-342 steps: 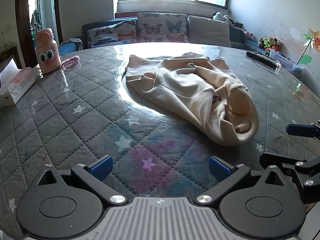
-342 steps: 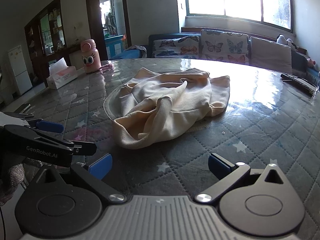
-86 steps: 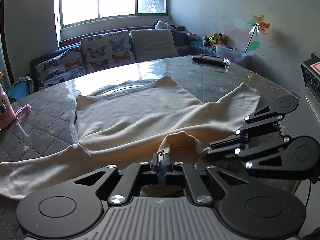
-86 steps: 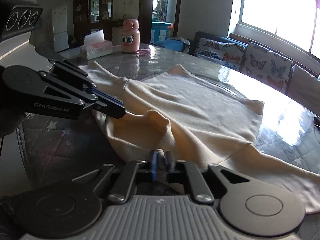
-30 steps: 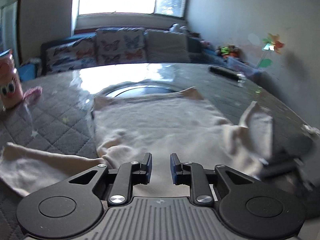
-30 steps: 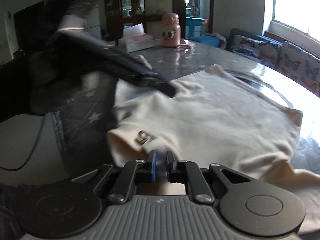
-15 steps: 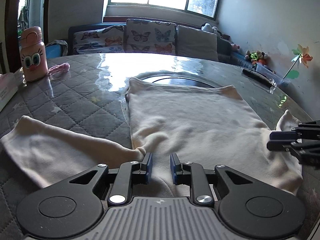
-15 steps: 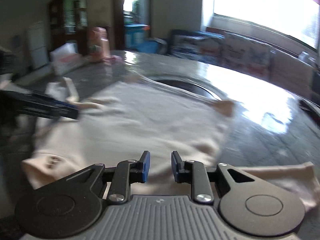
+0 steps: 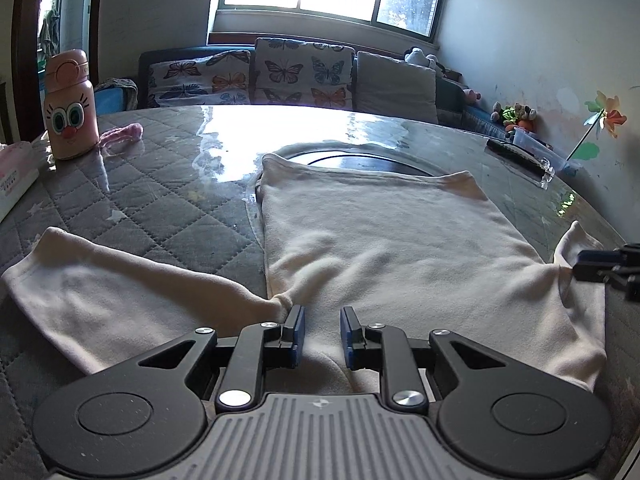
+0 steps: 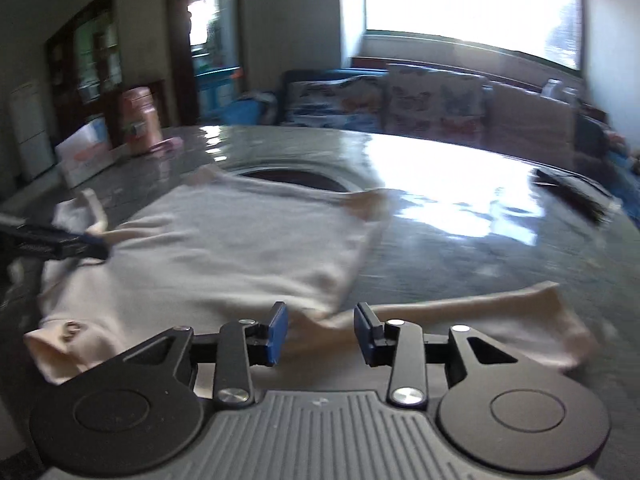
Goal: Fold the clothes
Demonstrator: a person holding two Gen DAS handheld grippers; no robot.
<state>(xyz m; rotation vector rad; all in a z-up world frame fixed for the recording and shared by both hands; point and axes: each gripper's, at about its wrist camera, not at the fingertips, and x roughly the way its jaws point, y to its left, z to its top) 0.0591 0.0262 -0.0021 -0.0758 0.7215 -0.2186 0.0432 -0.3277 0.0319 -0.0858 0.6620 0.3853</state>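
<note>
Cream long-sleeve top (image 9: pixel 384 248) lies spread flat on the quilted table (image 9: pixel 160 208), hem toward the window, one sleeve out to each side. Left gripper (image 9: pixel 320 338) sits low over the near edge by the armpit, jaws narrowly apart w/ nothing pinched. Right gripper (image 10: pixel 318 334), blurred, has just been opening, jaws mid-width over the fabric edge near the other sleeve, gripping nothing.

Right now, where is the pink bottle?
In the left wrist view the pink bottle stands upright at the table's far left, between the tissue box and a pink strap.
</note>
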